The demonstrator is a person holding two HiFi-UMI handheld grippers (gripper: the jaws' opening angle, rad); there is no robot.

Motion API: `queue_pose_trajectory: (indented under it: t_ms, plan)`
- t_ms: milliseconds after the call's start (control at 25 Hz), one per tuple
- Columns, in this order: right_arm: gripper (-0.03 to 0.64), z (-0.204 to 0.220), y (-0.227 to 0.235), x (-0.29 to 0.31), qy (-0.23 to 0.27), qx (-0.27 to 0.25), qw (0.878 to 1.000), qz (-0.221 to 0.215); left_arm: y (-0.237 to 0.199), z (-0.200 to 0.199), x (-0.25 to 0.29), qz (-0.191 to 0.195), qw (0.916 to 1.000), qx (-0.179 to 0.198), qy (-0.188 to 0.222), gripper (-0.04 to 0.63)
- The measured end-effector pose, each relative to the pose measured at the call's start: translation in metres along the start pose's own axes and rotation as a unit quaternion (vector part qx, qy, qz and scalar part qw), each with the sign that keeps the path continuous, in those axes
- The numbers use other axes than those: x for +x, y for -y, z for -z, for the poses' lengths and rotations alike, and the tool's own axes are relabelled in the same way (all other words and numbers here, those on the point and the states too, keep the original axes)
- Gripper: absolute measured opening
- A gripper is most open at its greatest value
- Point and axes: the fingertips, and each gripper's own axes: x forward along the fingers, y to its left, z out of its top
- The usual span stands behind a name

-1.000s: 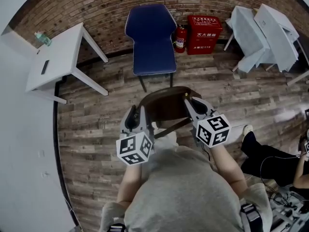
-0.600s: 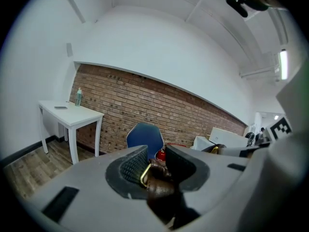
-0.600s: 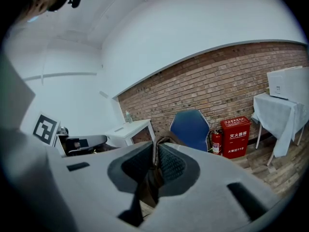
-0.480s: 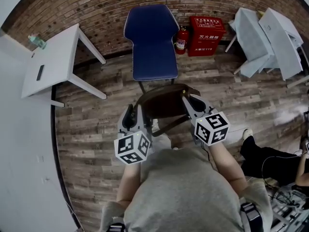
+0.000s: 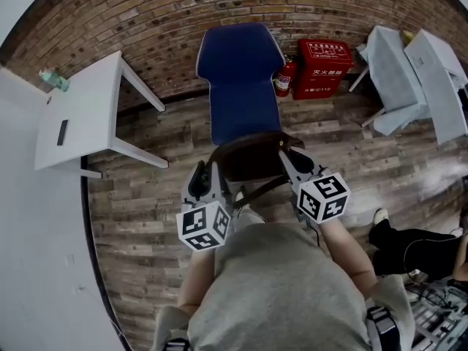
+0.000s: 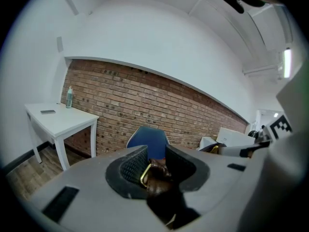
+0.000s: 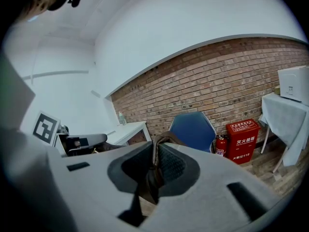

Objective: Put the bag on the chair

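Note:
A dark brown bag point(image 5: 252, 159) hangs in the air between my two grippers, just in front of the blue chair point(image 5: 243, 86) by the brick wall. My left gripper point(image 5: 214, 168) is shut on the bag's left end, where a brass ring and brown leather point(image 6: 155, 174) sit between the pads. My right gripper point(image 5: 284, 154) is shut on the bag's brown strap point(image 7: 155, 166), pinched flat between its pads. The chair point(image 6: 147, 140) shows straight ahead in both gripper views, its seat point(image 7: 193, 129) bare.
A white table point(image 5: 88, 101) with a bottle point(image 5: 55, 79) and a small dark item stands at the left. A red fire-extinguisher box point(image 5: 323, 66) and an extinguisher point(image 5: 282, 83) stand right of the chair. Covered white furniture point(image 5: 409, 72) fills the far right. A seated person's leg point(image 5: 409, 243) shows lower right.
The chair has drawn closer: the bag's far edge now overlaps the front of the seat in the head view. Both grippers keep their hold on the bag.

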Motion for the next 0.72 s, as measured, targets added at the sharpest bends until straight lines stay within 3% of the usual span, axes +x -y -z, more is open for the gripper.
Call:
queue_pose_trajectory:
  t_ms: [720]
  plan:
    - [0.026, -0.039, 0.04, 0.136, -0.012, 0.018, 0.999, 0.05, -0.065, -0.034, 0.147, 0.045, 0.9985, 0.012, -0.029, 0.106]
